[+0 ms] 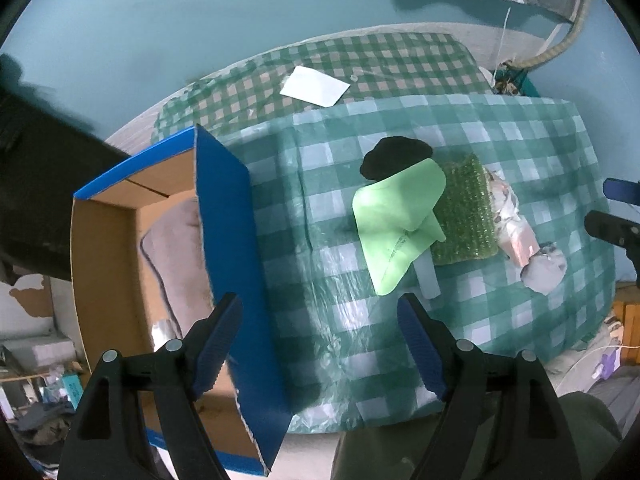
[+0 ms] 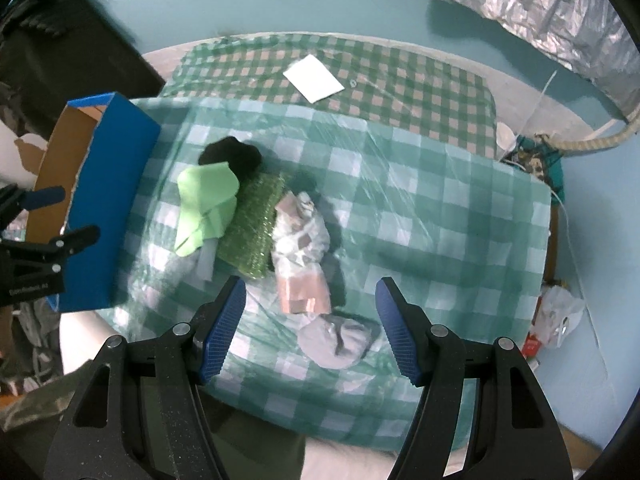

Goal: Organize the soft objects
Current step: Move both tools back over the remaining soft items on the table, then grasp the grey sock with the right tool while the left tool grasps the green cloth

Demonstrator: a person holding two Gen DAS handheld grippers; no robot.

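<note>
A pile of soft things lies on the green checked tablecloth [image 1: 500, 312]: a light green cloth [image 1: 394, 220] [image 2: 204, 204], a black soft lump [image 1: 394, 156] [image 2: 234, 156], a green bubble-wrap pad [image 1: 464, 212] [image 2: 254, 228], a crumpled white and pink plastic bag [image 1: 514, 220] [image 2: 304, 256] and a grey pouch [image 1: 546, 272] [image 2: 340, 340]. My left gripper [image 1: 320, 344] is open and empty, above the box's blue wall. My right gripper [image 2: 310, 332] is open and empty, hovering over the grey pouch and the bag.
An open blue cardboard box [image 1: 224, 240] [image 2: 108, 200] stands at the table's left edge with a pale cloth [image 1: 172, 248] inside. A white paper [image 1: 316, 86] [image 2: 314, 78] lies on the far checked cloth. A silver foil sheet [image 2: 532, 4] hangs at the back right.
</note>
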